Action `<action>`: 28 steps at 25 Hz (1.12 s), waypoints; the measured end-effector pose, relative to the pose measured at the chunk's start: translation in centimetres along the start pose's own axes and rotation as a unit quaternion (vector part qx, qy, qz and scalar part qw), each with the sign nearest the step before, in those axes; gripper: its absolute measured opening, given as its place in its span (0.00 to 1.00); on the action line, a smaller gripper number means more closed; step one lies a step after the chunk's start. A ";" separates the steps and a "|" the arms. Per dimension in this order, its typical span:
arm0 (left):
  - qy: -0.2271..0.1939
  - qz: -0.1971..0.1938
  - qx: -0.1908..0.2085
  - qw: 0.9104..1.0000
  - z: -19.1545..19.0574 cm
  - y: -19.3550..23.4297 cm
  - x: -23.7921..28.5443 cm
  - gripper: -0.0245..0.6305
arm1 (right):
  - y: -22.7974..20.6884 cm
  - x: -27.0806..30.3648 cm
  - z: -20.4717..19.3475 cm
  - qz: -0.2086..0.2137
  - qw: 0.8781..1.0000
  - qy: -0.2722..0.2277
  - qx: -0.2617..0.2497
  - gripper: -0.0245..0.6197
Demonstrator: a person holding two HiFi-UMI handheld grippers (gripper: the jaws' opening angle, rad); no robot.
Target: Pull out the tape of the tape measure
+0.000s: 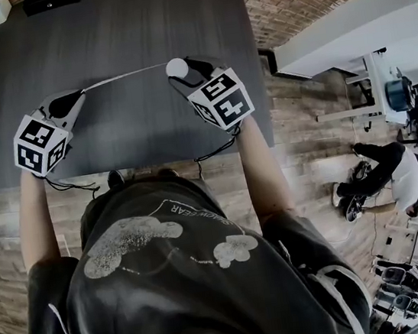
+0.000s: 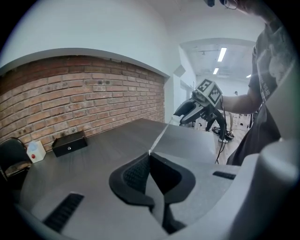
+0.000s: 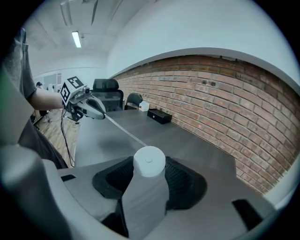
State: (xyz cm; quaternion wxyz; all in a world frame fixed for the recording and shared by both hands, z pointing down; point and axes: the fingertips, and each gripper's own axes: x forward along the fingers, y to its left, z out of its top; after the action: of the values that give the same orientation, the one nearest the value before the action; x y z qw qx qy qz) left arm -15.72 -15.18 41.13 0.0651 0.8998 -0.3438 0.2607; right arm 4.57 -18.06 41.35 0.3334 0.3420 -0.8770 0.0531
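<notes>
A round white tape measure [image 1: 176,67] is clamped between the jaws of my right gripper [image 1: 184,71], held above the dark table [image 1: 120,28]; in the right gripper view the tape measure [image 3: 149,161] fills the gap of the right gripper [image 3: 149,174]. A thin white tape [image 1: 123,76] stretches left from it to my left gripper [image 1: 75,94], which is shut on the tape's end. In the left gripper view the tape [image 2: 159,138] runs from the closed tips of the left gripper [image 2: 149,154] toward the right gripper [image 2: 187,109]. The left gripper [image 3: 96,113] shows far off in the right gripper view.
A black box [image 2: 69,143] and a white container with a red cap [image 2: 35,151] sit at the table's far edge by the brick wall [image 2: 79,98]. A black chair [image 3: 106,85] stands beyond the table. People and equipment [image 1: 383,169] are on the floor at right.
</notes>
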 end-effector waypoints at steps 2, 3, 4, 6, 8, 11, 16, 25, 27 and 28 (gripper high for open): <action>-0.001 0.003 -0.002 1.000 0.1 0.2 0.0 0.05 | 0.0 0.1 0.2 -0.002 1.000 0.000 -0.002 0.40; -0.002 0.004 -0.003 1.000 0.2 0.3 -0.1 0.05 | 0.0 0.0 0.3 -0.002 1.000 -0.002 -0.002 0.40; -0.003 0.005 -0.003 1.000 0.2 0.4 -0.1 0.05 | 0.0 -0.1 0.4 -0.001 1.000 -0.003 -0.002 0.40; -0.003 0.006 -0.003 1.000 0.3 0.6 -0.2 0.05 | 0.0 -0.2 0.7 -0.001 1.000 -0.004 -0.003 0.40; -0.003 0.009 -0.004 1.000 0.2 0.8 -0.3 0.05 | -0.2 -0.3 0.7 -0.004 1.000 -0.003 -0.004 0.40; -0.001 0.022 -0.012 1.000 -0.4 1.5 -0.6 0.05 | -0.9 -0.6 0.2 -0.019 1.000 0.003 -0.001 0.40; 0.000 0.039 -0.027 0.999 -1.4 3.0 -1.8 0.05 | -2.1 -1.2 -0.6 -0.027 1.000 0.006 0.015 0.40; 0.001 0.051 -0.030 0.998 -2.1 4.1 -2.4 0.05 | -1.4 -0.4 0.1 -0.027 1.000 0.007 0.012 0.40; 0.003 0.051 -0.029 0.998 -2.4 4.4 -2.4 0.05 | -1.4 -0.2 0.1 -0.031 0.999 0.009 0.013 0.40; 0.003 0.053 -0.030 0.998 -2.6 4.6 -2.5 0.05 | -1.4 -0.1 0.0 -0.037 0.999 0.011 0.015 0.40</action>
State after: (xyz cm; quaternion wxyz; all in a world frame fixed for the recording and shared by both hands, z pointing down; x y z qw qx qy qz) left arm -21.39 -16.40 41.76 0.0793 0.8773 -0.3982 0.2560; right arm 5.56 -19.10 41.08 0.3397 0.3785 -0.8591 0.0580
